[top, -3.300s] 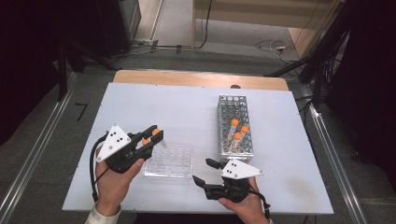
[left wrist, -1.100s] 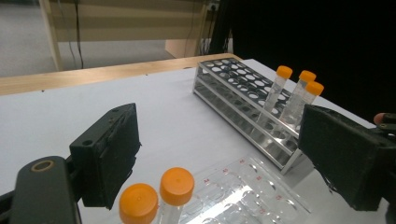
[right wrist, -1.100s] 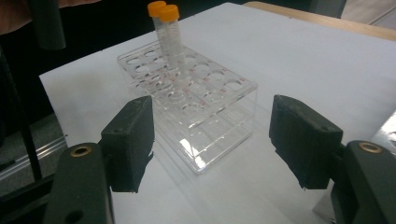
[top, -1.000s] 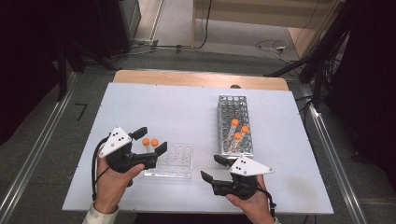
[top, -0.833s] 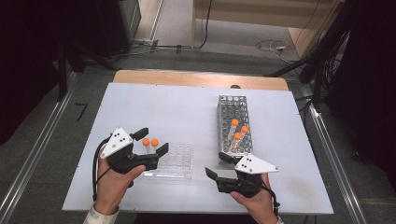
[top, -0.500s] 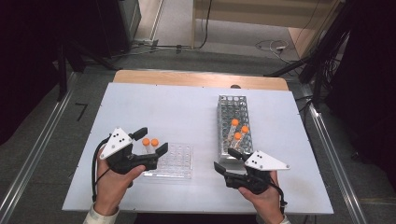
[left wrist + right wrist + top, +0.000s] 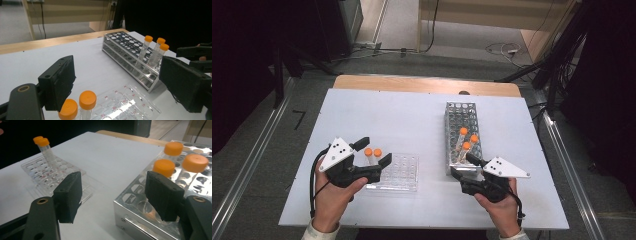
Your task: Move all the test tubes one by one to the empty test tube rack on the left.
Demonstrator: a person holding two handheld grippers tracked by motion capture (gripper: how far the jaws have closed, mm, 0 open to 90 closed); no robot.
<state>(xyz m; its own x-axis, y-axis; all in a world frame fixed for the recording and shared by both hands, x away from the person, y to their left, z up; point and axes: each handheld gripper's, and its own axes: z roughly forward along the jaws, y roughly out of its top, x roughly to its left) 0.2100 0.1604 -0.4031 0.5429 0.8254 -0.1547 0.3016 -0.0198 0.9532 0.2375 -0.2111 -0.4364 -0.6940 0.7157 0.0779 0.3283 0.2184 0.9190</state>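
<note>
Fingers of the right gripper (image 7: pixel 460 166) are held apart and empty at the near end of the metal rack (image 7: pixel 462 112), where three upright tubes (image 7: pixel 465 150) stand just beyond, nearer than to the left gripper (image 7: pixel 373 151).

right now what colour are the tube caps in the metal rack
Orange caps, clearest in the right gripper view.

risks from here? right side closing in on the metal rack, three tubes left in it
1. The three orange-capped tubes stand tight together and tilted in the metal rack; the open right hand-held gripper could catch two caps at once.
2. One jaw sits over the rack's near corner, so it may strike or shove the rack.
3. The left hand-held gripper stands open beside the two tubes in the clear rack; a nudge could tip them.
</note>
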